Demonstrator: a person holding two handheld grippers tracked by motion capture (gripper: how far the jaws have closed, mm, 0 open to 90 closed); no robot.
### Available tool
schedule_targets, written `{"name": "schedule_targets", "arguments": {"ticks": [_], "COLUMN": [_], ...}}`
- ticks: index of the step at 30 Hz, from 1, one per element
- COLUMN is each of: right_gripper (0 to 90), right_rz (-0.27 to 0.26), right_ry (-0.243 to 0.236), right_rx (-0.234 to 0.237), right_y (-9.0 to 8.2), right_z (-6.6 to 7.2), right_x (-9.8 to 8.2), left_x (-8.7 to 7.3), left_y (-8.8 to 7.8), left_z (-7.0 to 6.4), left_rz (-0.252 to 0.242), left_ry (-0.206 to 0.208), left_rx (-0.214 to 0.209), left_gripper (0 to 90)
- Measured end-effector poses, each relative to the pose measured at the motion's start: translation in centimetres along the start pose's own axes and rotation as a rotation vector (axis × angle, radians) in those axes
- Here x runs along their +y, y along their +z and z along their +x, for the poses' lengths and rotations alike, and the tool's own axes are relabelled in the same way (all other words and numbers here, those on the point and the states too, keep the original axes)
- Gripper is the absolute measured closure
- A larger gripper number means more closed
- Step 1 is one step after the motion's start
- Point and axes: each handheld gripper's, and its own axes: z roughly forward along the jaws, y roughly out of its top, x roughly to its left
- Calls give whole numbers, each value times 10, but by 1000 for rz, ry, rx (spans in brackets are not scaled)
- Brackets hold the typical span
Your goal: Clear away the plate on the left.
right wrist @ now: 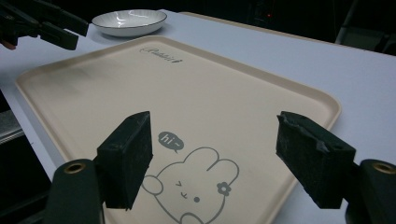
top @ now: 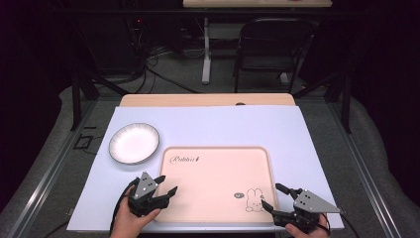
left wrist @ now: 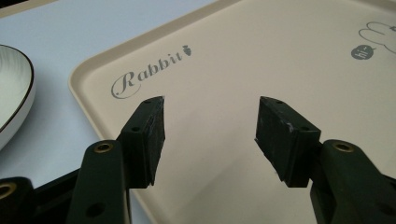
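The table [top: 208, 126] carries a tray [top: 215, 183] lying between both grippers, long side running from one to the other. The left gripper [top: 166, 186] hovers spread and empty over its near corner — the right gripper [top: 275, 196] likewise. A plate [top: 134, 143] sits just beyond the left gripper, nearer that hand.

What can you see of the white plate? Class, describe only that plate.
The plate is round, shallow and white, with a thin dark line along its rim and a glossy, ceramic look. It is empty and sits flat and upright on the pale table cover, just beyond the tray's far left corner and apart from it. Neither gripper touches it.
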Motion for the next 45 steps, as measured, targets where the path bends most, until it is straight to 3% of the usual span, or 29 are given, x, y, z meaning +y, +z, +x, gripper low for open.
{"name": "schedule_targets", "arguments": {"ticks": [15, 36, 45], "right_gripper": [265, 265, 265], "right_rz": [1, 1, 1], "right_ry": [-12, -5, -8], "right_rx": [10, 9, 12], "right_y": [2, 1, 1], "right_z": [3, 3, 2], "right_x": [1, 1, 1], "left_x": [-5, -11, -13], "left_y": [-3, -13, -18], "left_z": [9, 32, 40], "left_rz": [24, 51, 55], "left_ry": [-83, -238, -262], "left_rx": [12, 83, 116], "left_gripper": [414, 387, 389]}}
